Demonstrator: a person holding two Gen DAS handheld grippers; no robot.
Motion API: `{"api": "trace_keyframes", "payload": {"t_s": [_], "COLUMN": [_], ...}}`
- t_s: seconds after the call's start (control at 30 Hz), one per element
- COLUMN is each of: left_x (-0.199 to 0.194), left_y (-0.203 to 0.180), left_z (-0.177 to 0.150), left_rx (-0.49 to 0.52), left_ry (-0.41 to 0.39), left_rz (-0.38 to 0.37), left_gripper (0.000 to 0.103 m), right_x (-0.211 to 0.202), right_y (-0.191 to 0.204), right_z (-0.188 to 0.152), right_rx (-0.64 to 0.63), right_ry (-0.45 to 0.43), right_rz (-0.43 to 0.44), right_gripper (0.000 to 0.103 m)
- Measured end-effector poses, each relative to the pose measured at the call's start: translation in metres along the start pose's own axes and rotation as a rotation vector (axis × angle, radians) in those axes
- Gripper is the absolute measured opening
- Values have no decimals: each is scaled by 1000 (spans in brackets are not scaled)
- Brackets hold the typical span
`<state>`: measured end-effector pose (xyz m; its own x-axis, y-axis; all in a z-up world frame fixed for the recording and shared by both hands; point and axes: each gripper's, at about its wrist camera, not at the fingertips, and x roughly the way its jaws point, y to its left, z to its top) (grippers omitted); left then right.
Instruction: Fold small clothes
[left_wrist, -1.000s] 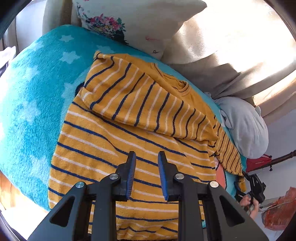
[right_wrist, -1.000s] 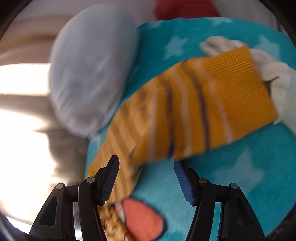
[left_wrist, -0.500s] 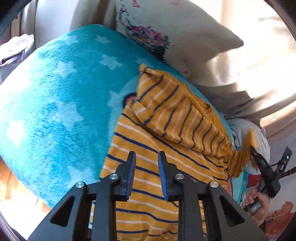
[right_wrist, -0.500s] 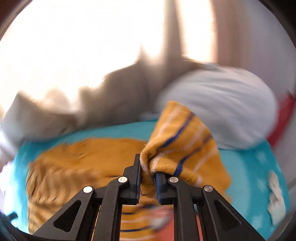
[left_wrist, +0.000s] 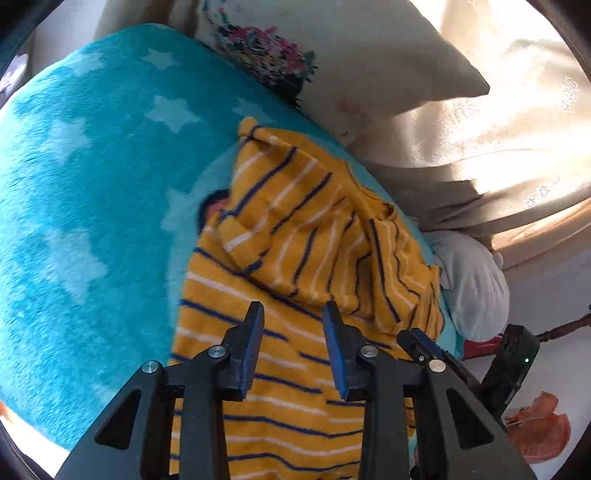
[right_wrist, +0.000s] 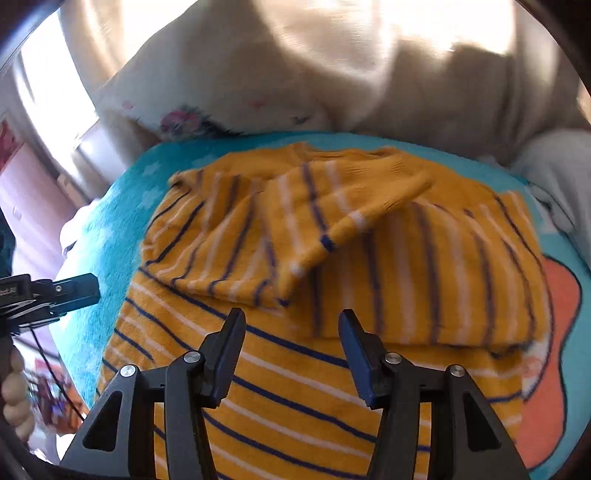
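The teal star blanket (left_wrist: 85, 192) lies bare to the left of the striped yellow shirt (left_wrist: 280, 266), giving open room for approach on that side. A floral pillow (left_wrist: 332, 62) bounds the far edge, close to the shirt's upper corner. A grey cushion (left_wrist: 476, 284) blocks the right side, just beside the folded sleeve. The right gripper (left_wrist: 417, 338), jaws opening with nothing between them, sits close beside the left gripper (left_wrist: 293, 325), narrowing clearance over the shirt's lower right part.
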<state>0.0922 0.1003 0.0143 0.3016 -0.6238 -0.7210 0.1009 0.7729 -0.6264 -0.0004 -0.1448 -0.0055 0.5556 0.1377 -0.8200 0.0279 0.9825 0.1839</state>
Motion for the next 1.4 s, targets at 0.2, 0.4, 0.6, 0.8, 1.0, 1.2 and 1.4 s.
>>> {"api": "trace_keyframes", "payload": {"t_s": [0.2, 0.4, 0.6, 0.8, 1.0, 1.2, 1.4], "left_x": [58, 95, 139, 109, 36, 3, 22], "left_y": [-82, -168, -202, -159, -59, 0, 10], "left_z": [9, -24, -47, 3, 44, 44, 57], "left_rx": [195, 567, 866, 548, 157, 13, -21], "left_ry": [57, 26, -87, -69, -163, -150, -107], "left_rz": [-21, 126, 456, 341, 281, 228, 146], "left_gripper": [37, 46, 40, 3, 2, 10, 50], "right_x": [-37, -56, -75, -80, -77, -64, -55], "right_y": [-75, -122, -154, -167, -173, -166, -158], "right_z": [-17, -42, -72, -71, -68, -48, -22], "right_rx": [264, 429, 490, 505, 491, 447, 412], "right_ry": [-14, -26, -20, -35, -28, -26, -38], "right_rz": [-70, -113, -142, -169, -161, -139, -135], "right_gripper": [57, 57, 57, 57, 57, 57, 58]}}
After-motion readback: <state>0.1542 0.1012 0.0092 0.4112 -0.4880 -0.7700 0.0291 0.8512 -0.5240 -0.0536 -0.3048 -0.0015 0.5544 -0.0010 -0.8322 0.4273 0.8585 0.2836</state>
